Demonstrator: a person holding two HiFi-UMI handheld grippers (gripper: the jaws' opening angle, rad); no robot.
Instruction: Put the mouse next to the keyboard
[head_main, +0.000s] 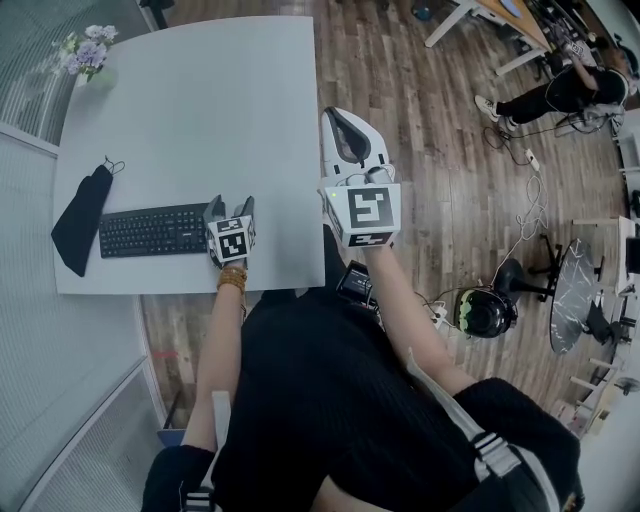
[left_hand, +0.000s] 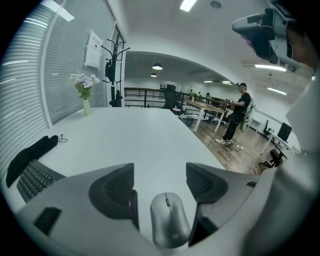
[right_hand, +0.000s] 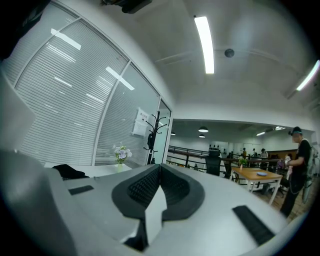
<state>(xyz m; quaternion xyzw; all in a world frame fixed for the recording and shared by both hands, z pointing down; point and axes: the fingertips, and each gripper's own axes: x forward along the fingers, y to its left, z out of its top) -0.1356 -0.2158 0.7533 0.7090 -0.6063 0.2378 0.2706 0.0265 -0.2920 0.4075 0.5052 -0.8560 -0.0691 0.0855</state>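
One mouse (left_hand: 170, 220) within wide-spread left claw (left_hand: 160, 174)

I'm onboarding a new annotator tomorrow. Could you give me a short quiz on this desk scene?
1. True or false: the mouse lies on the table between the left gripper's open jaws.
2. What lies beside the keyboard, at the end away from the mouse? A. a mug B. a black cloth C. a phone
3. How do the right gripper's jaws stand?
Key: 1 true; 2 B; 3 shut, with nothing between them.
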